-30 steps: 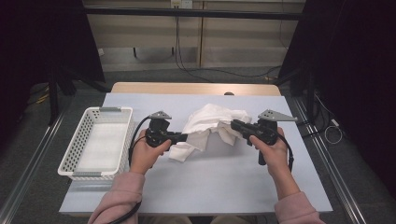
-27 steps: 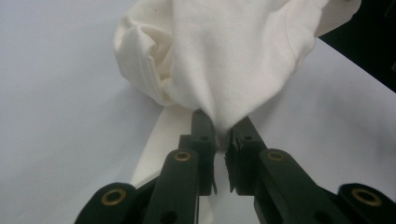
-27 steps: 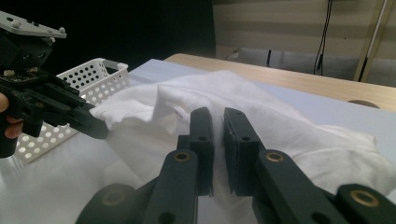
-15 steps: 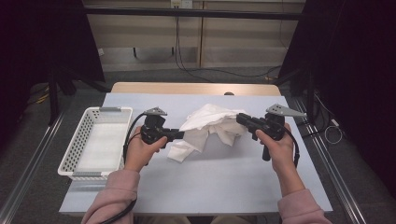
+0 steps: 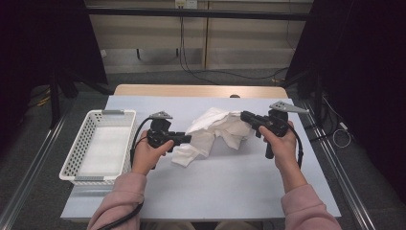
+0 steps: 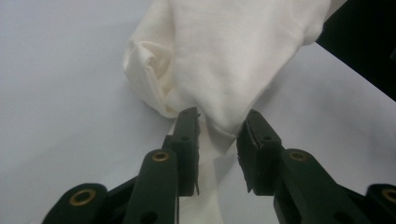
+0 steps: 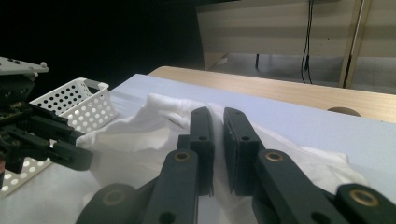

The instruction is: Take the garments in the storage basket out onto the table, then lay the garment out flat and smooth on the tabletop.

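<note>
With the white cloth (image 5: 216,130) heaped at frame centre on the surface (image 5: 230,182), the right tongs (image 5: 245,116) stay pinched on its upper fold while the left tongs (image 5: 187,138), just opening with the hem loose between them, should release fully before regrasping a cleaner edge.

A crumpled white cloth (image 5: 215,129) lies bunched at the table's middle.

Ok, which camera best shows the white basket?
The high view: the whole white basket sits on the table's left side, beside the left gripper. The right gripper view catches one perforated corner; the left gripper view looks at the cloth.
</note>
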A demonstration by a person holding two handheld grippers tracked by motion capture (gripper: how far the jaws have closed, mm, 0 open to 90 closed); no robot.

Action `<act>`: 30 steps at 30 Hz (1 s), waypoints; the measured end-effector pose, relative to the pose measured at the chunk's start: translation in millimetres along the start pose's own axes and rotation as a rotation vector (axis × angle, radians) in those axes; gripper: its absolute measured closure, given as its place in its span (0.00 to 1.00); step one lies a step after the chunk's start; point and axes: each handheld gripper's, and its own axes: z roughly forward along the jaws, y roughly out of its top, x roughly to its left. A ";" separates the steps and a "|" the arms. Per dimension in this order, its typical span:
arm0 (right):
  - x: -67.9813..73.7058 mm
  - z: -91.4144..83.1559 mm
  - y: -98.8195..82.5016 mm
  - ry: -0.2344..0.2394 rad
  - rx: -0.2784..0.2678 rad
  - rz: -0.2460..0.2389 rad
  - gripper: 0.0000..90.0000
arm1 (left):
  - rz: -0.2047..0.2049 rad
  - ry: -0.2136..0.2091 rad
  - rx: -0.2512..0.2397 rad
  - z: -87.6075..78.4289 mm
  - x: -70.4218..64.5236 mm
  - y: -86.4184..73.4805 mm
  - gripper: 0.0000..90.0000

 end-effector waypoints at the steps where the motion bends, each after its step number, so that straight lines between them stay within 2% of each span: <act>1: 0.0 0.3 0.3 -0.003 0.002 0.000 0.92 | 0.001 -0.003 -0.001 1.6 -0.7 0.1 0.76; 3: 0.6 0.7 0.5 -0.004 0.005 0.001 0.92 | 0.001 0.005 -0.006 4.3 -1.8 1.5 0.77; 5: 0.3 0.2 0.2 -0.006 0.007 -0.001 0.92 | -0.004 -0.006 -0.023 3.9 -2.1 3.6 0.84; 8: -0.5 -1.6 0.4 0.000 0.008 -0.004 0.92 | -0.006 -0.008 -0.005 -0.9 -4.7 6.0 0.92; 9: 0.1 -2.5 0.6 -0.004 0.007 0.003 0.92 | 0.009 -0.014 0.002 -3.0 -4.5 6.9 0.92; 10: 0.0 -3.0 0.8 0.001 0.005 -0.004 0.92 | 0.001 -0.020 -0.010 -4.6 -6.6 7.3 0.93; 11: 0.7 -3.9 1.2 -0.002 0.004 -0.004 0.92 | 0.016 -0.022 0.002 -6.8 -6.5 8.1 0.93; 17: 6.2 -11.6 3.8 0.005 -0.008 -0.003 0.92 | 0.014 -0.028 0.011 -19.3 -11.4 12.9 0.93; 21: 10.1 -21.4 5.9 0.005 -0.013 -0.010 0.92 | 0.043 -0.037 0.018 -29.3 -21.3 15.3 0.93; 24: 15.5 -29.6 9.3 -0.003 -0.023 -0.033 0.92 | 0.075 -0.033 0.020 -42.7 -32.6 19.1 0.93; 25: 18.3 -33.3 11.2 0.005 -0.026 -0.028 0.92 | 0.068 -0.028 0.018 -46.3 -35.6 20.4 0.93; 28: 22.7 -40.3 15.1 0.020 -0.042 -0.016 0.92 | 0.106 -0.033 0.015 -58.8 -43.4 27.5 0.93; 29: 23.5 -42.0 16.2 0.018 -0.046 -0.011 0.92 | 0.100 -0.038 0.011 -62.0 -45.8 29.8 0.93; 30: 24.3 -43.4 17.1 0.016 -0.049 -0.012 0.92 | 0.111 -0.036 0.009 -63.8 -46.5 31.9 0.93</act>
